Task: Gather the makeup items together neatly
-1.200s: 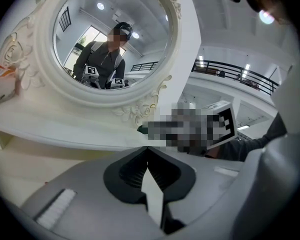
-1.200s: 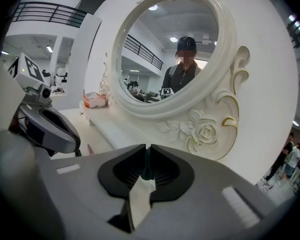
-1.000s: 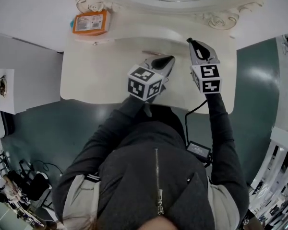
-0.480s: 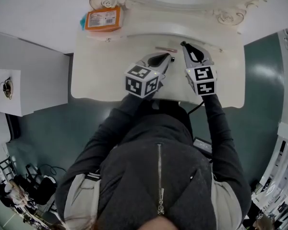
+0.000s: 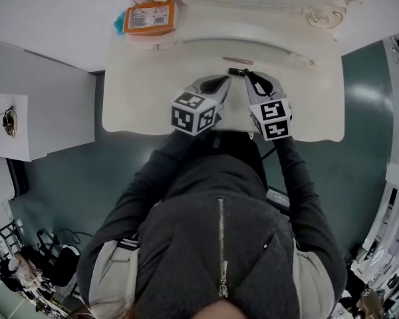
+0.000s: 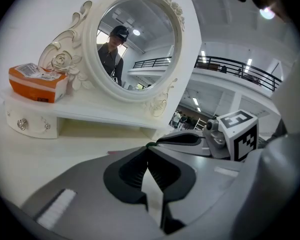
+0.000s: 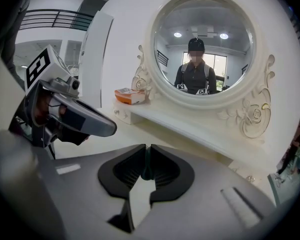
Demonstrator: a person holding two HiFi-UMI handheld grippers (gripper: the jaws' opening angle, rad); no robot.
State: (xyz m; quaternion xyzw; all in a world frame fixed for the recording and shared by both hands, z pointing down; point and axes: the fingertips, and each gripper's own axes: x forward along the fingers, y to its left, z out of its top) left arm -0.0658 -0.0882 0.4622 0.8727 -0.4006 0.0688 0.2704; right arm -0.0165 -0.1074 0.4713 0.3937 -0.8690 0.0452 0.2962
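Your right tongs (image 7: 146,148) pinch a dark makeup stick (image 7: 146,171); your left tongs (image 6: 149,149), at nine o'clock, are pressed together

Dark zipped jacket (image 5: 219,244), grey left gripper (image 5: 227,79) and right gripper (image 5: 247,74), black ribbed jaws, black-and-white marker cubes (image 5: 195,111)

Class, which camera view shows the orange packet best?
The left gripper view: the orange packet sits large and unobstructed. The head view shows only its top; the right gripper view shows it small and distant.
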